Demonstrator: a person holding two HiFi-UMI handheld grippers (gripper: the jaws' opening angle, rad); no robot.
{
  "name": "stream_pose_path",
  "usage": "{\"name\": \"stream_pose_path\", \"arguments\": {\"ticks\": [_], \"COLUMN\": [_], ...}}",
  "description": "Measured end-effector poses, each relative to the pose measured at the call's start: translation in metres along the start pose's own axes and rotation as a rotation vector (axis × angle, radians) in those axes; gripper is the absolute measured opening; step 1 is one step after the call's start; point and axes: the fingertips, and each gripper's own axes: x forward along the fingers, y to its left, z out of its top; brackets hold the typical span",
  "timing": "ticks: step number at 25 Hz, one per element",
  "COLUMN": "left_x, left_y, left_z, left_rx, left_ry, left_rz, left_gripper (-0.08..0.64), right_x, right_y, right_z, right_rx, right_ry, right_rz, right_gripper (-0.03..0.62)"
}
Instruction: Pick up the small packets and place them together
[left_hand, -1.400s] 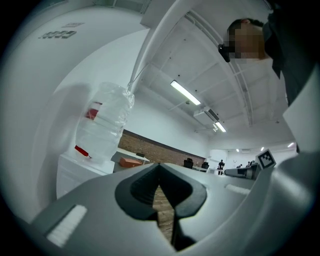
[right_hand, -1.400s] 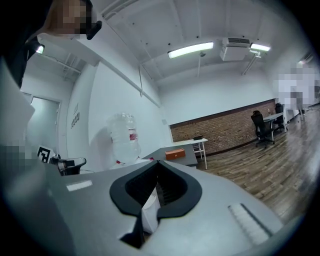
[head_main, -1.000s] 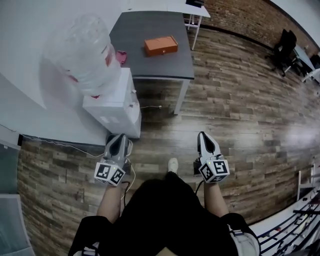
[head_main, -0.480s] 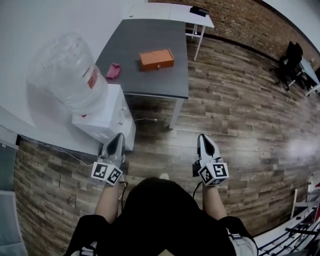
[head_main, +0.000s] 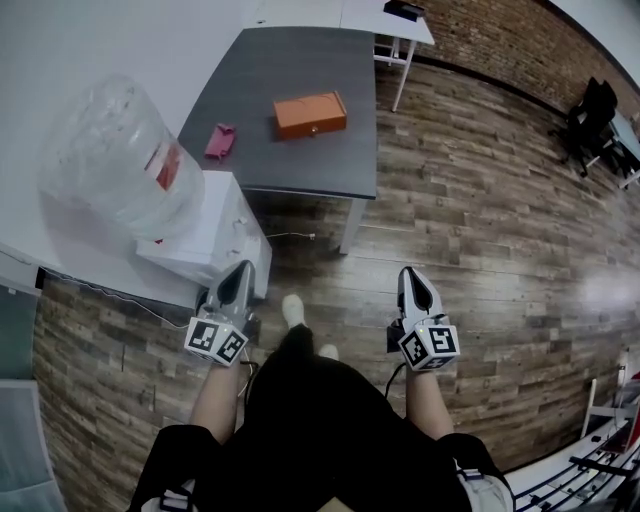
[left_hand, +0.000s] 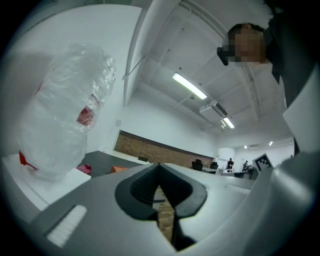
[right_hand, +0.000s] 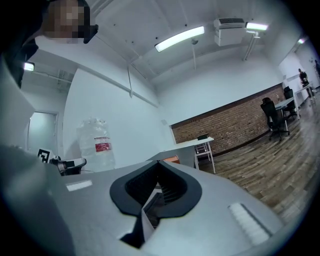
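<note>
**Open floor on the right, water cooler crowding the left**

The wooden floor (head_main: 480, 200) lies bare to the right of the grey surface (head_main: 300, 165) and in front of it, so the right tool (head_main: 410, 275) faces open passage. The water cooler (head_main: 215, 235), with a big bottle (head_main: 115, 155) on top, stands at the surface's near left corner, just ahead of the left tool (head_main: 240, 270). On the surface, an orange box (head_main: 310, 114) and a pink packet (head_main: 220, 141) lie apart, and the near half is bare. A thin leg (head_main: 352, 222) stands under the near right corner.
</note>
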Motion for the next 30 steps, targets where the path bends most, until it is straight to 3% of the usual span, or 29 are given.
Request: {"name": "stream_pose_path", "arguments": {"ticks": [12, 30], "left_x": [0.074, 0.196], "left_y": [0.026, 0.094], "left_z": [-0.012, 0.005], "left_rx": [-0.021, -0.041], "left_ry": [-0.004, -0.020], "left_rz": [-0.077, -0.121], "left_gripper": [-0.002, 0.000], "right_x": [0.044, 0.198], "right_y": [-0.012, -0.013], "right_z": [0.004, 0.030], "right_rx": [-0.044, -0.081], "right_ry": [0.002, 0.012], "right_rz": [-0.057, -0.010], "right_gripper": [0.003, 0.003]}}
